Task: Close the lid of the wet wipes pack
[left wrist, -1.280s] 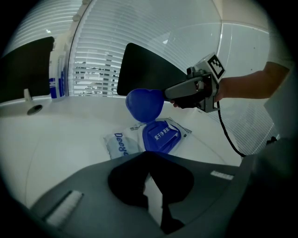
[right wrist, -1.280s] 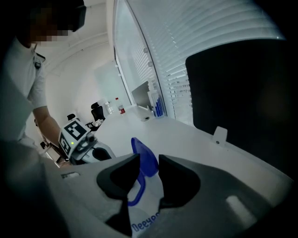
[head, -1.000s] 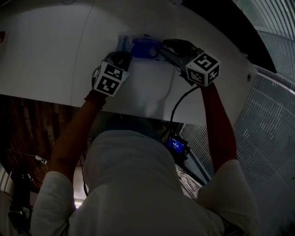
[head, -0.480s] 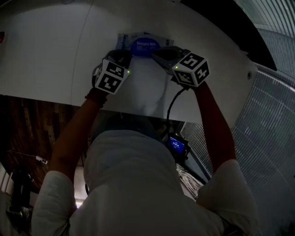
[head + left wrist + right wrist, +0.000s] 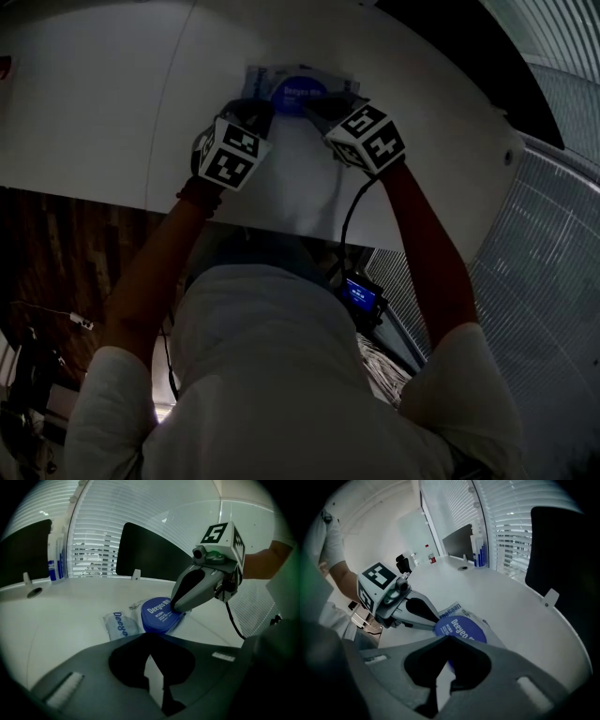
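The wet wipes pack (image 5: 261,79) lies flat on the white table (image 5: 112,103), its round blue lid (image 5: 298,92) lying down on it. My left gripper (image 5: 259,112) is shut, and its tip rests at the near left edge of the pack (image 5: 451,609). My right gripper (image 5: 321,105) has just been closing with nothing between its jaws and is now shut. In the left gripper view its tip (image 5: 174,607) presses on the right edge of the lid (image 5: 157,614). The near part of the lid (image 5: 465,627) is hidden behind my right gripper's (image 5: 449,641) jaws.
Spray bottles (image 5: 54,559) stand at the table's far edge by the window blinds. A dark chair back (image 5: 145,550) rises beyond the table. A black cable (image 5: 349,217) hangs from the right gripper over the table's near edge.
My right gripper swung left and down onto the blue lid while its jaws went from open to shut. The lid now lies flat. The left gripper has stayed put.
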`<state>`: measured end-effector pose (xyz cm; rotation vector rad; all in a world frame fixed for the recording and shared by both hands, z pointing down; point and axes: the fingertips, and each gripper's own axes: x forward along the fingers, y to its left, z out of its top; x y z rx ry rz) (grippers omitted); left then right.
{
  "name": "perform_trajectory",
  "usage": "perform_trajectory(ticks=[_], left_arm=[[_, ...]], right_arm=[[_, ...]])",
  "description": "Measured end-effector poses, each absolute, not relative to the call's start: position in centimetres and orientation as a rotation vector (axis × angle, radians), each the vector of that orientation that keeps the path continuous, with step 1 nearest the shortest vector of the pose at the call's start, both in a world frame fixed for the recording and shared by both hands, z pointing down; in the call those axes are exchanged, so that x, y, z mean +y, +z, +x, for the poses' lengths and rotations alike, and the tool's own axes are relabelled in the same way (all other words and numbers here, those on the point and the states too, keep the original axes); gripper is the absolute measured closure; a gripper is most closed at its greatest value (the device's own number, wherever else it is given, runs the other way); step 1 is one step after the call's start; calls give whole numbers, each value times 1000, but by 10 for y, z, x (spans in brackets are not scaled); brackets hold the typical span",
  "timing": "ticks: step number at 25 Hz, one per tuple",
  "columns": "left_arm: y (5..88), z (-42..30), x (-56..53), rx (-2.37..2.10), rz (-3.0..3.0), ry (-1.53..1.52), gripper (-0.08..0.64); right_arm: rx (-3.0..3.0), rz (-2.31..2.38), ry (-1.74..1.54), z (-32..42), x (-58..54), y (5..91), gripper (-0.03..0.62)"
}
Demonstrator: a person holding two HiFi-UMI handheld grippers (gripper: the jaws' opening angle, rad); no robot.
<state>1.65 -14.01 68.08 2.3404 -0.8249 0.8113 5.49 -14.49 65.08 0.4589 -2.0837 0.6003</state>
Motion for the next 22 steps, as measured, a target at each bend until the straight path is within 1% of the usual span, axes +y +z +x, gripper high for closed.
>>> perform_trajectory(ticks=[22], left_arm=[[678, 22, -138, -818, 2379, 830, 558]], right_arm=[[-2044, 521, 551, 58, -145, 671, 591]])
